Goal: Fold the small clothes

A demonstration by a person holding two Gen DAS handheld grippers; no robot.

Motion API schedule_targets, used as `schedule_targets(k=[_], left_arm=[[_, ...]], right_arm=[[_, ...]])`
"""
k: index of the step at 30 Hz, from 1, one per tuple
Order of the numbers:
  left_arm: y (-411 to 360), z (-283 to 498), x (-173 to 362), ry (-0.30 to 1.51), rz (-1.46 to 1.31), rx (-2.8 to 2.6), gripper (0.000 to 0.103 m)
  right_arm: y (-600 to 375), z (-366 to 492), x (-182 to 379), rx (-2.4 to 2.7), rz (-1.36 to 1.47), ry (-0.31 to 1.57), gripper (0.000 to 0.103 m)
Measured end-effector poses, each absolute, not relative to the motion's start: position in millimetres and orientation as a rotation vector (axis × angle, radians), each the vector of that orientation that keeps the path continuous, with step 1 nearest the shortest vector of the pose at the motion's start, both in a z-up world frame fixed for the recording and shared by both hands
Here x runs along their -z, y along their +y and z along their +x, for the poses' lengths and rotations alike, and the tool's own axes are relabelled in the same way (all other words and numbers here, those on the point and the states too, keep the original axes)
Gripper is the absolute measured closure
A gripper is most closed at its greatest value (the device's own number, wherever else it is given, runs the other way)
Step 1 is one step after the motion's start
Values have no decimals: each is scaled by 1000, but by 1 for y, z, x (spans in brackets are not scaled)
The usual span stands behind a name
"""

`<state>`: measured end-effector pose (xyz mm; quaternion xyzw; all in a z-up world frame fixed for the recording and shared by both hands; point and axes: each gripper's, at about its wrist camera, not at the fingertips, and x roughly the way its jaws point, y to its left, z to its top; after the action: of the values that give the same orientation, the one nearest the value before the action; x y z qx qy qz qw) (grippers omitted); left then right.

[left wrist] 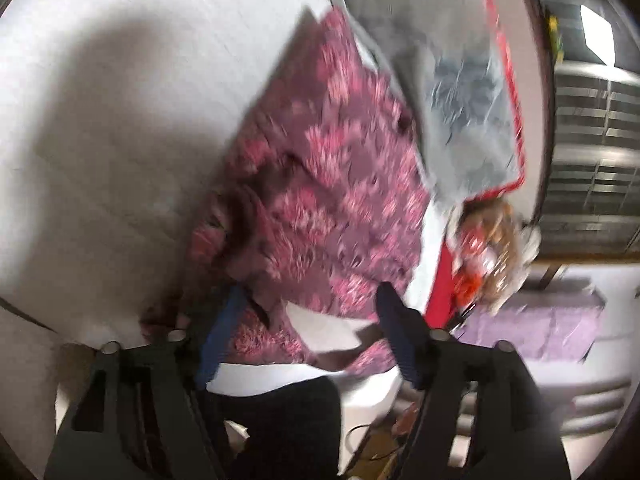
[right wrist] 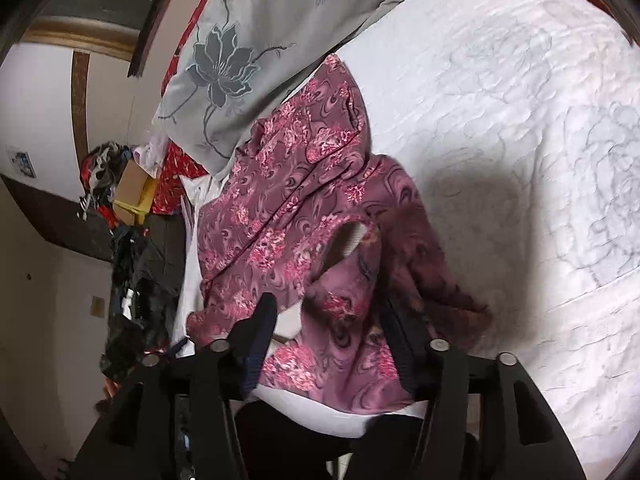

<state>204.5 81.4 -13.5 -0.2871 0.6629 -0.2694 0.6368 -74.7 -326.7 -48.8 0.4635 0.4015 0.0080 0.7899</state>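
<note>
the bed (right wrist: 500, 92) carries everything here. it is covered with a white quilted cover, and faint grey flower outlines are stitched in it. a dark shadow falls on the cover beside the clothes. directly on the bed lies a pink-purple garment with flower print (right wrist: 304, 216), crumpled and partly folded over itself, near the front edge of the bed. behind it a grey pillow with dark flower pattern (right wrist: 240, 52) rests on the cover, and its lower corner lies over the far end of the garment. in the left wrist view the same garment (left wrist: 320, 184) and pillow (left wrist: 452, 80) are blurred.
</note>
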Motion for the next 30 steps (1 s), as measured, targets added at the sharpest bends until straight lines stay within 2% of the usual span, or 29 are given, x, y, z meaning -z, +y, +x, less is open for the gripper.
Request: schedule_targets(k=[3,4,5,6,7,8,12,18,30], left_arm=[[62,210,27,1558,-559,563,31],[60,211,30,1566,-557,552,45],[57,212,33,1576,-564,562,80],[55,211,35,1592,-568,580,97],[55,210,35,1601,-582,598,100],[59,206,28,1576,-599,601,100],[70,200,-6,1485,-632,659,100],[74,224,-58,1313,-692,702,100],[43,369,-34,1279,-764,593,100]], right_arm=[[-327,-69,53,13,1012,870,38],[-326,-66,56,27,1006,890,38],[-325,-62,59,47,992,916,44],[-322,-60,60,51,977,925,54],[-320,-59,60,44,954,929,89],[-317,-58,57,34,929,931,96],[-318,-66,28,-7,870,814,97],[-346,-51,-10,-39,928,639,97],[-394,81,0,25,996,557,97]])
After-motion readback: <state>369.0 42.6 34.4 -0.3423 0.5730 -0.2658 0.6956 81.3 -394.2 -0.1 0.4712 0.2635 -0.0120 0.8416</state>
